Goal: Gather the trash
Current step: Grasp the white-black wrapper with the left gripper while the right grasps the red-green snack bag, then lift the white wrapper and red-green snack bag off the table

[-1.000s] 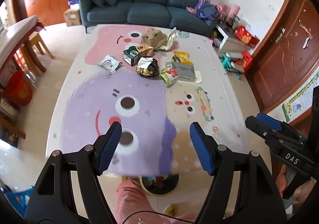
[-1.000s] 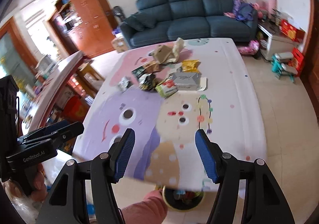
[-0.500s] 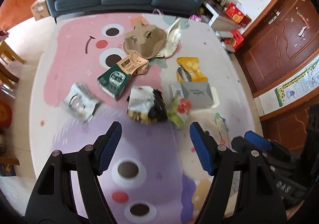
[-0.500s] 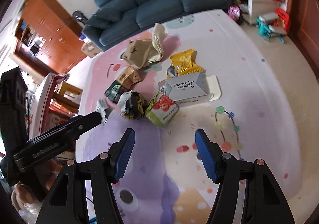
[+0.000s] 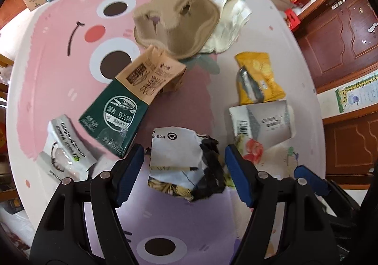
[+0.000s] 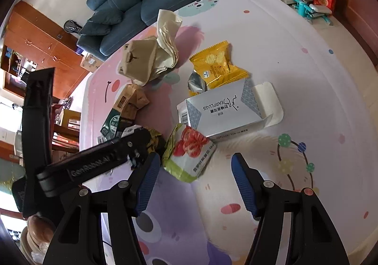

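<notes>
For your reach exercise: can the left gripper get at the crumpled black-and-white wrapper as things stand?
Probably yes. The left gripper is open, with the crumpled black-and-white wrapper lying between its fingers on the play mat; nothing lies over it.

Both grippers, left gripper [image 5: 184, 170] and right gripper [image 6: 192, 178], have matte black plastic arms with round silver screws at the joints and ridged blue pads [image 6: 146, 184] lining the jaws, and the left one's side shows embossed "GenRobot.AI" lettering.
</notes>
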{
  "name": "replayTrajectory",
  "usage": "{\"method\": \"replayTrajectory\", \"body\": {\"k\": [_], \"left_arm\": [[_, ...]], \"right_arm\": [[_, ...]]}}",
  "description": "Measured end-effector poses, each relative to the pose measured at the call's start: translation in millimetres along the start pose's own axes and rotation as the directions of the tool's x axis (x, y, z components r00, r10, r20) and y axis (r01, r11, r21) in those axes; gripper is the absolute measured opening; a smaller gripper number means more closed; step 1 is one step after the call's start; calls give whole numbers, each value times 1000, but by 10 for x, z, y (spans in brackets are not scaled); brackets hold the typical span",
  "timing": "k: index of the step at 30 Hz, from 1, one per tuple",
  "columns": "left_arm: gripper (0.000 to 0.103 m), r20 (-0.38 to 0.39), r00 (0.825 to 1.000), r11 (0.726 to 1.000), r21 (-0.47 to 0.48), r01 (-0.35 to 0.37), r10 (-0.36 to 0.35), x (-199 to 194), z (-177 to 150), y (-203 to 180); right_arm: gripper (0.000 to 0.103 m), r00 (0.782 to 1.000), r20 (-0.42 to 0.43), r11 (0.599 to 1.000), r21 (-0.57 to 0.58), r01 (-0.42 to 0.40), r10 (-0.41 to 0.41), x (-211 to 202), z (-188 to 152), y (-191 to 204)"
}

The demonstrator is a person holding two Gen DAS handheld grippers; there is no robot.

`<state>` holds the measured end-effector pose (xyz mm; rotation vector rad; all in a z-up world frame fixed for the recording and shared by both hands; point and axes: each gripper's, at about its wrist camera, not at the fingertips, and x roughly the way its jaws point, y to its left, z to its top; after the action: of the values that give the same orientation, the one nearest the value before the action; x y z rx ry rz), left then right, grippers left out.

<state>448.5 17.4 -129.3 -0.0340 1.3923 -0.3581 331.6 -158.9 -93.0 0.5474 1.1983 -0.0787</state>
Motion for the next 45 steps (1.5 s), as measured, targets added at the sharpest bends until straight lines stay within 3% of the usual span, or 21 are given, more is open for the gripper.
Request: {"method": "replayTrajectory", "body": {"k": [5,9,18,22,27,35,45], "left_arm": [[67,-10,999,999,0,35,-35,87,-14,57],[59,5,998,998,-1,60,-60,47,-67,145],[59,2,998,997,-39,68,-68,-53,-320,425],[59,0,998,997,-36,67,-67,-57,-350,425],[59,-6,998,998,-28,60,-60,-81,-374,393],[57,-18,999,999,9,49,-49,-72,-495,171],[57,13,998,997,46,58,-58,-473,-1023,-199]], "right_arm": [[64,1000,-28,1000,16,7,-7,184,58,12],[64,998,-53,1000,13,14,-13,347,68,51],[63,994,-92,999,-7,51,-51,709,49,160],[43,993,-89,995,-58,75,-80,745,1,281],[31,992,-97,994,-82,68,-75,691,-90,368],[30,993,-117,996,-85,26,-36,414,-365,309],[27,991,-133,995,-95,-14,1,-156,-695,-7]]}}
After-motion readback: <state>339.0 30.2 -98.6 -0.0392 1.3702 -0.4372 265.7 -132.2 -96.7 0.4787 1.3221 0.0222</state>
